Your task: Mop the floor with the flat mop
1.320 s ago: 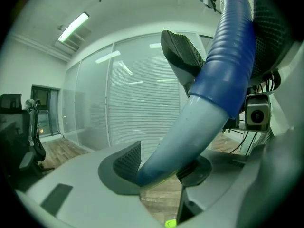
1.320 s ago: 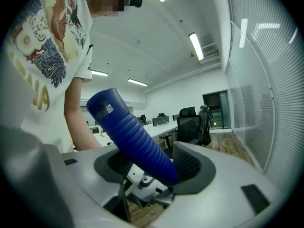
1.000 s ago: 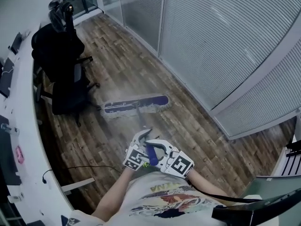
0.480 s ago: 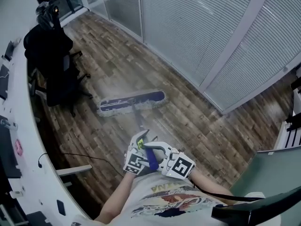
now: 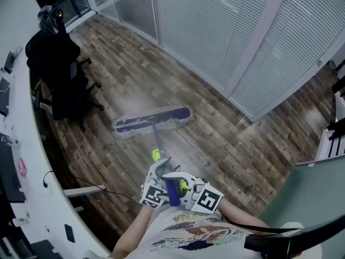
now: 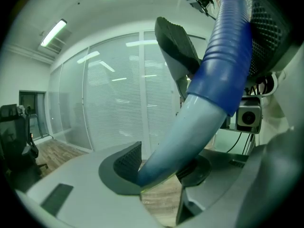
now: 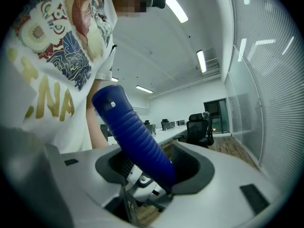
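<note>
The flat mop head (image 5: 152, 121) lies flat on the wood floor, blue on top with a grey fringe. Its pole (image 5: 156, 144) runs back to a blue ribbed grip (image 5: 172, 192) in front of my chest. My left gripper (image 5: 156, 185) is shut on the handle just below the grip. In the left gripper view the pale pole (image 6: 190, 127) passes between the jaws of the left gripper (image 6: 161, 170). My right gripper (image 5: 202, 196) is shut on the blue grip (image 7: 137, 137), which crosses the right gripper (image 7: 152, 167) at a slant.
A black office chair (image 5: 62, 80) stands left of the mop head, beside a long curved white desk (image 5: 24, 161). A glass wall with blinds (image 5: 232, 36) runs along the far right. A thin cable (image 5: 86, 181) lies on the floor near the desk. A grey-green panel (image 5: 318, 198) stands at the right.
Both grippers and the mop have travelled together across the floor. The mop head now lies farther from the glass wall, and more of the pole shows. Both grips are unchanged.
</note>
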Demonstrator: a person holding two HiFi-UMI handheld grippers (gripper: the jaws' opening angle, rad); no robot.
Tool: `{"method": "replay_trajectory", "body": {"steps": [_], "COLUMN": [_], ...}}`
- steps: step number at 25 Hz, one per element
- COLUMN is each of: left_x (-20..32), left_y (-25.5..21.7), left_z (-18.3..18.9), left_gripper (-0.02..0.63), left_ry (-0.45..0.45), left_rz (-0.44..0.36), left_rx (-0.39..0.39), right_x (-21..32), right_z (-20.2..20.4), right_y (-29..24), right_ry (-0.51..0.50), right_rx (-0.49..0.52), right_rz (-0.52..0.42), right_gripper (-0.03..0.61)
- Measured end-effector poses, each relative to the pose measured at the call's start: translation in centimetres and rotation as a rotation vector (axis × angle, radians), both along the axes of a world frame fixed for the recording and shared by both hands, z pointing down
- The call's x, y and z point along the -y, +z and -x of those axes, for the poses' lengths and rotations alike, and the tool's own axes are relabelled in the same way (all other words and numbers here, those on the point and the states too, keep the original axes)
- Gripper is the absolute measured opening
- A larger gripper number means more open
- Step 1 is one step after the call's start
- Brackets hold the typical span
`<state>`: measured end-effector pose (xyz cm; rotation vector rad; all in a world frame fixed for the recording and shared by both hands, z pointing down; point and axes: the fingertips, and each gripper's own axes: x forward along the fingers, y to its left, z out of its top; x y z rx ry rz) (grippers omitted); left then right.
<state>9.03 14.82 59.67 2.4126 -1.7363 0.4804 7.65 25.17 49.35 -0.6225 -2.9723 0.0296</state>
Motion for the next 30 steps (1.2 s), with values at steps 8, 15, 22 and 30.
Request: {"method": "replay_trajectory", "body": {"steps": [8,15,22,30], "left_x": [3.4,8.3,17.2,26.0], "left_y": [-0.7,1.3,0.0,0.0], "left_z": [2.8,11.6,25.5,36.7], "left_gripper": [0.16,0.16,0.16,0.16], "left_ry": [0.017,0.024,-0.002,-0.01], "left_rz": [-0.053,-0.021,-0.027,-0.035], "left_rx": [-0.009,-0.005,-0.031,-0.024], "right_x": [3.6,8.1,16.9,25.6], "right_z": [2.7,11.7,25.7,36.9], "right_y": [0.1,1.7,0.5,0.4], "right_ry": [-0.009,-0.05,-0.04,-0.037], "right_rx": [-0.002,-0.027,-0.001,0.04], "right_rz": [0.012,-0.005,-0.029,-0.035], "right_gripper": [0.225,0.229,0.23,0.23]}}
